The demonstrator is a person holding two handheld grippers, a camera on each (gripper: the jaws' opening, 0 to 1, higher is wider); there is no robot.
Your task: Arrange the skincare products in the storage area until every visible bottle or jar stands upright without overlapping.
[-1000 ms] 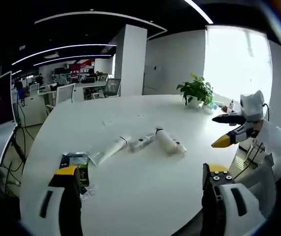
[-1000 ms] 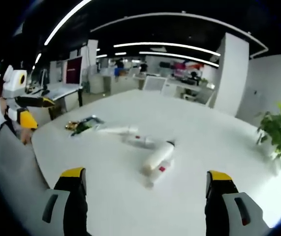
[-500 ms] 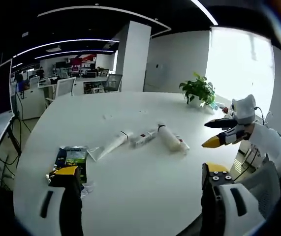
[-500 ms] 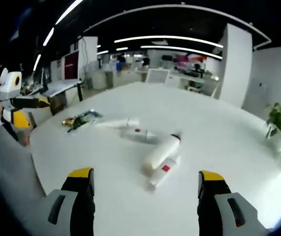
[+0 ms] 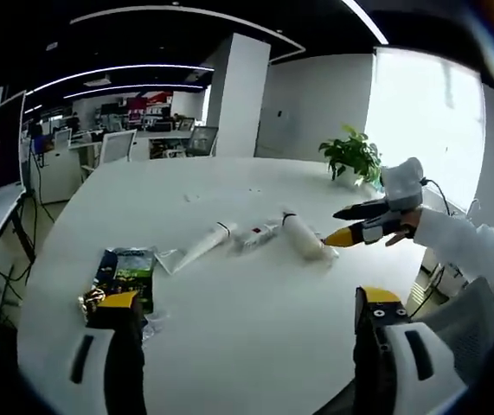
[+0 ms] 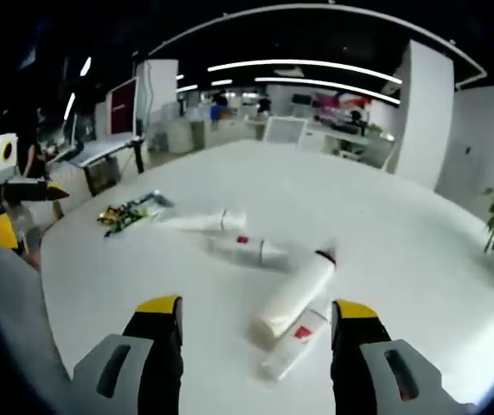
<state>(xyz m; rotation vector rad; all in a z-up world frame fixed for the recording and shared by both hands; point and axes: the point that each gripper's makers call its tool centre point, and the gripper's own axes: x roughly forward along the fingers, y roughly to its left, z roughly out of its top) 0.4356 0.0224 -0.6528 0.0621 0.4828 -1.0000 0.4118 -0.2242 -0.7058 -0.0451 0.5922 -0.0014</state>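
The right tool (image 6: 253, 313), jaws apart, hovers over a fat white bottle (image 6: 296, 292) lying on the round white tabletop (image 6: 385, 233). The left tool (image 5: 248, 309) hangs spread, gripping nothing. Labels are unreadable.

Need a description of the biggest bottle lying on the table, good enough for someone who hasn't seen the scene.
On the round white table, four white skincare items lie in a loose row. The large white bottle lies on its side with a dark cap, between the open jaws of the right hand-held gripper. It is the fattest by far, and a slim red-labelled tube lies against it.
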